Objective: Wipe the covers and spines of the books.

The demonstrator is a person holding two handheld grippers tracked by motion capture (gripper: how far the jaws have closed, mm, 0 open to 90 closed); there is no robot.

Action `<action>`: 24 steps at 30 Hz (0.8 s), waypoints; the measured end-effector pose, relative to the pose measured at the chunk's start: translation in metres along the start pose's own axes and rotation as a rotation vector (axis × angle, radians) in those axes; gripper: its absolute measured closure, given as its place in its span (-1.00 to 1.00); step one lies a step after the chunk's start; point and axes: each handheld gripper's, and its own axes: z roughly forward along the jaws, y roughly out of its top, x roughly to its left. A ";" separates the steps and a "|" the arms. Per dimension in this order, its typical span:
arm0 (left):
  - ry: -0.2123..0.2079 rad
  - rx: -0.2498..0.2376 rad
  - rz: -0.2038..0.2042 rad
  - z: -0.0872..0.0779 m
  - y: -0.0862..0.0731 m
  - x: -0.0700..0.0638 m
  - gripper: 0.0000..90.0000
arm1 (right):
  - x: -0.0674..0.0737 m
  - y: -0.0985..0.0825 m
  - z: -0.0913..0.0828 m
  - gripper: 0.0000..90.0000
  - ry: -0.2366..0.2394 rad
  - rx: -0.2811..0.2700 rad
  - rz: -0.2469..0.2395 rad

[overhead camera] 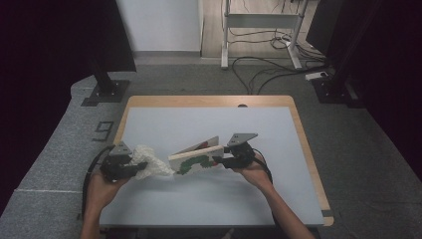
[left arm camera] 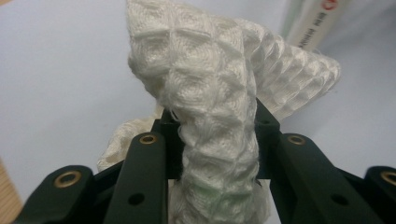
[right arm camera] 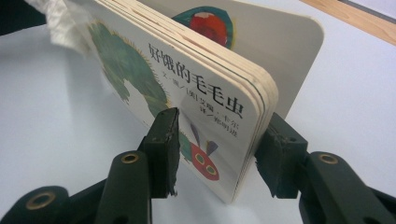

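Observation:
A white waffle-weave cloth (overhead camera: 152,162) hangs bunched from my left gripper (overhead camera: 139,167), low over the left part of the table. In the left gripper view the cloth (left arm camera: 210,70) fills the gap and both jaws of the left gripper (left arm camera: 212,123) press on it. A children's board book (overhead camera: 194,162) with a green caterpillar on its cover stands on its long edge mid-table. Its rear cover is splayed away from the pages. My right gripper (overhead camera: 222,160) is shut on the book's right end. In the right gripper view the book (right arm camera: 187,88) sits between the right gripper's (right arm camera: 219,144) jaws, and the cloth (right arm camera: 60,23) touches its far end.
The table (overhead camera: 209,101) has a wooden rim and a pale blue-grey mat (overhead camera: 199,124). On the carpet behind stand a desk frame (overhead camera: 259,30) with loose cables (overhead camera: 263,69), and a black stand base (overhead camera: 104,92) at the left.

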 end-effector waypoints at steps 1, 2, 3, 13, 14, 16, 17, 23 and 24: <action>0.006 -0.001 -0.006 -0.001 0.000 0.003 0.46 | 0.000 0.000 0.000 0.15 0.000 0.000 0.000; 0.012 0.000 -0.011 -0.002 0.001 0.005 0.46 | 0.000 0.000 0.000 0.15 0.000 0.002 0.000; 0.018 -0.001 -0.016 -0.002 0.002 0.007 0.46 | 0.000 0.000 0.000 0.15 -0.001 0.002 -0.001; 0.067 0.010 -0.076 0.009 0.012 0.030 0.43 | 0.000 0.000 0.000 0.15 0.001 0.001 -0.001; 0.071 0.012 -0.079 0.011 0.012 0.032 0.43 | 0.000 0.000 0.000 0.15 0.000 0.001 -0.001; 0.078 0.015 -0.083 0.015 0.013 0.035 0.43 | 0.000 0.000 -0.001 0.15 0.001 0.002 -0.002; 0.081 0.014 -0.089 0.017 0.014 0.037 0.43 | 0.000 0.000 -0.001 0.15 0.001 0.002 -0.003; 0.097 0.031 -0.103 0.031 0.017 0.047 0.42 | 0.000 0.000 0.000 0.15 0.001 0.001 -0.002; 0.102 0.037 -0.106 0.035 0.017 0.048 0.42 | 0.000 0.000 0.000 0.15 0.001 0.001 -0.002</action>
